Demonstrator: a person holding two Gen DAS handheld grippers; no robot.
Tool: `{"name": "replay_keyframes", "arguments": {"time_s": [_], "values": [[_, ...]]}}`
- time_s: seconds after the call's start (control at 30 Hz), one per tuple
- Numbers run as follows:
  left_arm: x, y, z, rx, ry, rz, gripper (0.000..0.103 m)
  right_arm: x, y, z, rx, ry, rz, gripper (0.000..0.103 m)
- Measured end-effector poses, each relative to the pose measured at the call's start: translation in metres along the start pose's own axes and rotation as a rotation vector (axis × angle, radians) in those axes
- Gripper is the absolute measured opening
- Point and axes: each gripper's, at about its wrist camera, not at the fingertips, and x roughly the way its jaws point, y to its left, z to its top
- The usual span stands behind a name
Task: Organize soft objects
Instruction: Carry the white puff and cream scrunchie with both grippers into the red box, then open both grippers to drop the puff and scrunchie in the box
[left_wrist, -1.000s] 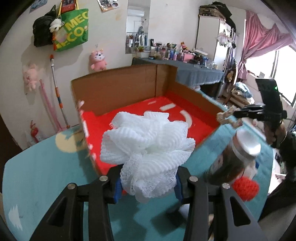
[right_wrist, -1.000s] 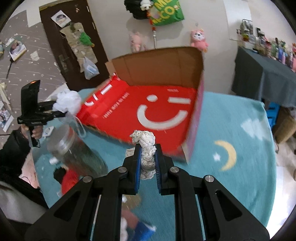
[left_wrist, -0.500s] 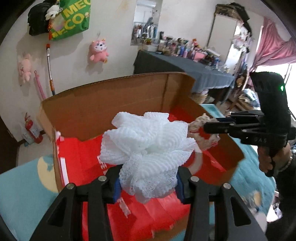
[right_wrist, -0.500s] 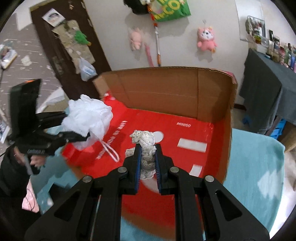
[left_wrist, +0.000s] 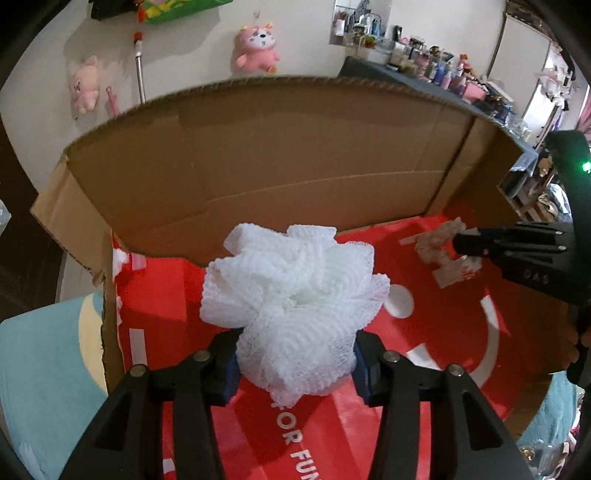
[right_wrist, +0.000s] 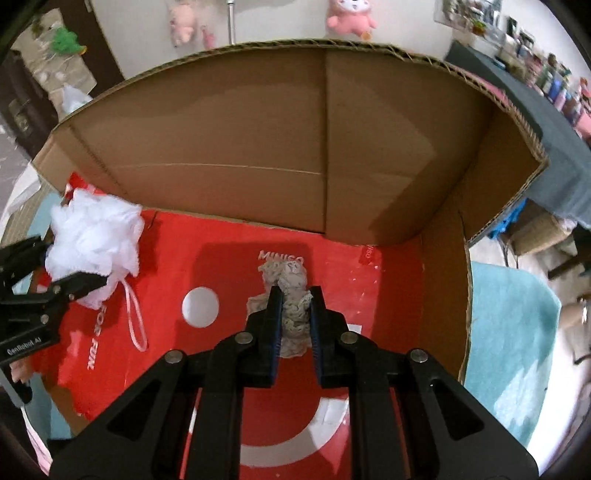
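A white mesh bath pouf sits between the pads of my left gripper, whose jaws are opening while the pads still touch its sides. It hangs over the red floor of a cardboard box. My right gripper is shut on a crumpled beige lace piece, also over the box floor. In the right wrist view the pouf and left gripper are at the left, a pink loop cord dangling below. The left wrist view shows the right gripper with the lace piece at the right.
Tall brown box walls rise at the back and right. A teal rug lies under and around the box. Pink plush toys hang on the far wall. A dark table crowded with bottles stands behind.
Both grippers have moved from outside the box to above its red floor, carrying the pouf and the lace piece. The jar and red item on the rug are out of view.
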Motion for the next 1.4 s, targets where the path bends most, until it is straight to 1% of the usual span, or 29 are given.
{"name": "replay_keyframes", "arguments": {"time_s": [0.2, 0.37, 0.4, 0.47, 0.5, 0.67, 0.7, 0.77, 0.8, 0.83, 0.87, 0.93, 1.03, 1.1, 1.13, 1.2, 1.3, 1.4], "values": [[0.006, -0.001, -0.003, 0.002, 0.008, 0.026, 0.055, 0.007, 0.001, 0.005, -0.008, 0.005, -0.05, 0.015], [0.007, 0.003, -0.003, -0.024, 0.007, 0.03, 0.061, 0.013, 0.01, 0.004, -0.025, 0.016, -0.091, 0.015], [0.007, 0.004, -0.003, -0.03, 0.006, 0.033, 0.061, 0.013, 0.014, 0.004, -0.031, 0.02, -0.094, 0.015], [0.006, 0.006, -0.003, -0.039, 0.004, 0.035, 0.066, 0.014, 0.018, 0.004, -0.04, 0.027, -0.104, 0.015], [0.006, 0.006, -0.002, -0.042, 0.001, 0.035, 0.067, 0.014, 0.019, 0.004, -0.043, 0.025, -0.106, 0.016], [-0.002, 0.003, 0.0, -0.048, -0.017, 0.036, 0.075, 0.008, 0.027, 0.003, -0.062, 0.012, -0.104, 0.02], [-0.005, 0.002, 0.0, -0.045, -0.026, 0.035, 0.077, 0.008, 0.029, 0.002, -0.072, 0.013, -0.101, 0.024], [-0.015, -0.001, -0.001, -0.036, -0.058, 0.042, 0.086, 0.002, 0.038, -0.001, -0.09, 0.005, -0.104, 0.045], [-0.019, -0.004, -0.001, -0.035, -0.076, 0.045, 0.088, -0.002, 0.042, -0.001, -0.093, -0.011, -0.112, 0.066], [-0.024, -0.003, -0.002, -0.035, -0.091, 0.048, 0.091, -0.008, 0.046, -0.002, -0.1, -0.028, -0.111, 0.071], [-0.031, -0.004, -0.002, -0.038, -0.108, 0.046, 0.093, -0.015, 0.05, -0.003, -0.109, -0.047, -0.108, 0.071], [-0.045, -0.004, -0.003, -0.052, -0.138, 0.034, 0.095, -0.022, 0.059, -0.005, -0.114, -0.071, -0.112, 0.07], [-0.071, -0.007, -0.009, -0.068, -0.187, 0.005, 0.097, -0.052, 0.067, -0.018, -0.125, -0.119, -0.114, 0.071], [-0.095, -0.014, -0.016, -0.073, -0.237, 0.01, 0.102, -0.071, 0.067, -0.025, -0.133, -0.157, -0.119, 0.071], [-0.106, -0.017, -0.021, -0.072, -0.263, 0.013, 0.103, -0.089, 0.064, -0.03, -0.126, -0.191, -0.113, 0.071], [-0.132, -0.025, -0.031, -0.065, -0.319, 0.019, 0.103, -0.113, 0.063, -0.038, -0.107, -0.235, -0.085, 0.071], [-0.167, -0.039, -0.05, -0.062, -0.391, 0.031, 0.103, -0.154, 0.064, -0.053, -0.096, -0.305, -0.062, 0.078], [-0.203, -0.053, -0.074, -0.04, -0.464, 0.032, 0.103, -0.199, 0.067, -0.082, -0.115, -0.39, -0.062, 0.079]]}}
